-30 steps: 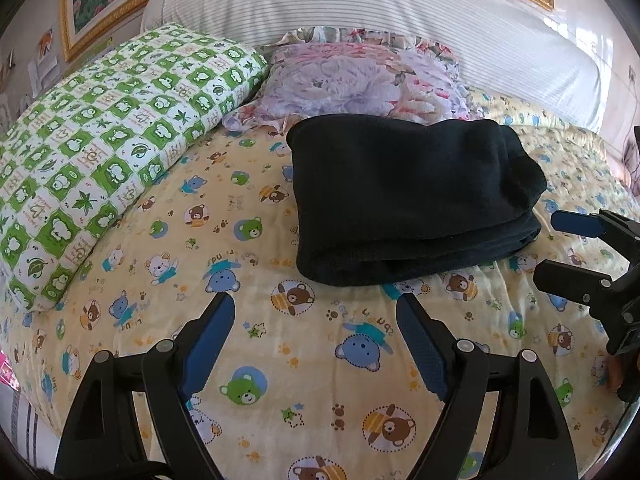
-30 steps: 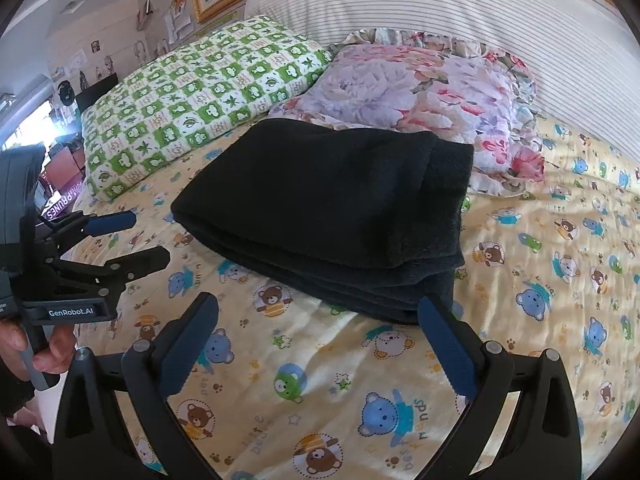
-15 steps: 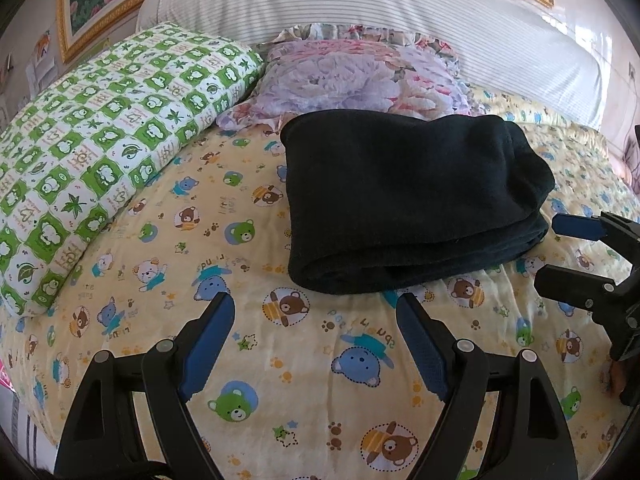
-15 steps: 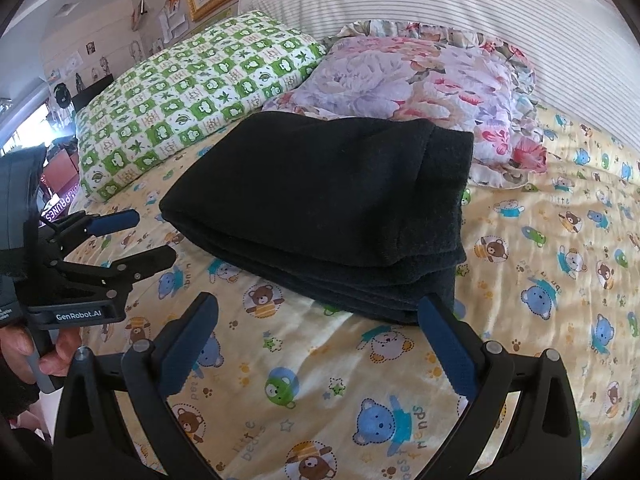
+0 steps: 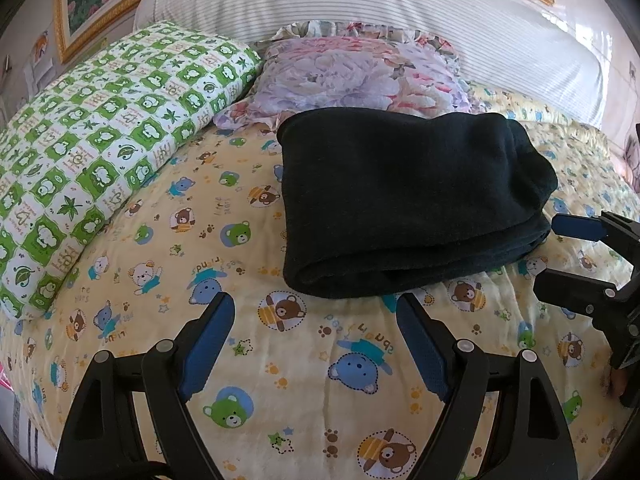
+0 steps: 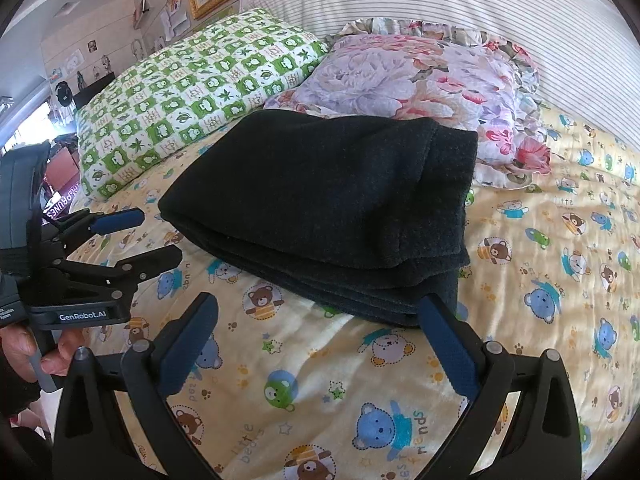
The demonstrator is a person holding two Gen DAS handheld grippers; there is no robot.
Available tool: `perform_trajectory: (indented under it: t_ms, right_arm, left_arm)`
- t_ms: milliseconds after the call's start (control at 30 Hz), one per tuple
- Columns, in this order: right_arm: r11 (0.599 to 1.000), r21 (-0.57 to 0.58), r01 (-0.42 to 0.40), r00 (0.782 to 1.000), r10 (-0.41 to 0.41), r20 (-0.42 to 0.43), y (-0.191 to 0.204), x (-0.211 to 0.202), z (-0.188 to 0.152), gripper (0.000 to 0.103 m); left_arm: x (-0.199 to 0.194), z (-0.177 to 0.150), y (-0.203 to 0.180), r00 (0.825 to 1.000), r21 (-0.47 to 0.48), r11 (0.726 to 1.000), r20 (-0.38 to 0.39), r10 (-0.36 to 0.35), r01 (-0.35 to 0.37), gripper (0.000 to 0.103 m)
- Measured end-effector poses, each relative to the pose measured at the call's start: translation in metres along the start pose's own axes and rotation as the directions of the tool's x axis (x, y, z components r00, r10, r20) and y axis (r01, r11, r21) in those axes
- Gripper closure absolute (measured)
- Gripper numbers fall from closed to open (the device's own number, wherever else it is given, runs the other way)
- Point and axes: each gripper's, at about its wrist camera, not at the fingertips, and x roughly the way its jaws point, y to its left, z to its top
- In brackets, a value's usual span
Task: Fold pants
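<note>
The black pants [image 5: 404, 196] lie folded in a thick rectangular stack on the bear-print bed sheet [image 5: 280, 360]; they also show in the right wrist view [image 6: 332, 204]. My left gripper [image 5: 314, 320] is open and empty, hovering over the sheet just short of the stack's near edge. My right gripper [image 6: 318, 324] is open and empty, close to the stack's front corner. The right gripper shows at the right edge of the left wrist view [image 5: 568, 252], open. The left gripper shows at the left of the right wrist view [image 6: 156, 236], open.
A green checkered pillow [image 5: 100, 148] lies left of the pants, and a floral pillow [image 5: 360, 76] lies behind them. A striped headboard [image 5: 360, 4] stands at the back. Room furniture [image 6: 60, 92] shows far left in the right wrist view.
Both grippers have drifted slightly, so the folded pants sit a little differently in each view. The pants have not moved and both grippers stay open.
</note>
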Motion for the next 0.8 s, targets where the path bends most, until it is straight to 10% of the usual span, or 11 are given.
perform_trajectory:
  t_ms: [800]
  right_arm:
    - [1.0, -0.002, 0.0, 1.0, 0.0, 0.009, 0.0006, 0.0003, 0.0035, 0.002]
  left_arm:
    - [0.0009, 0.0029, -0.0027, 1.0, 0.022, 1.0, 0.022, 0.003, -0.003, 0.019]
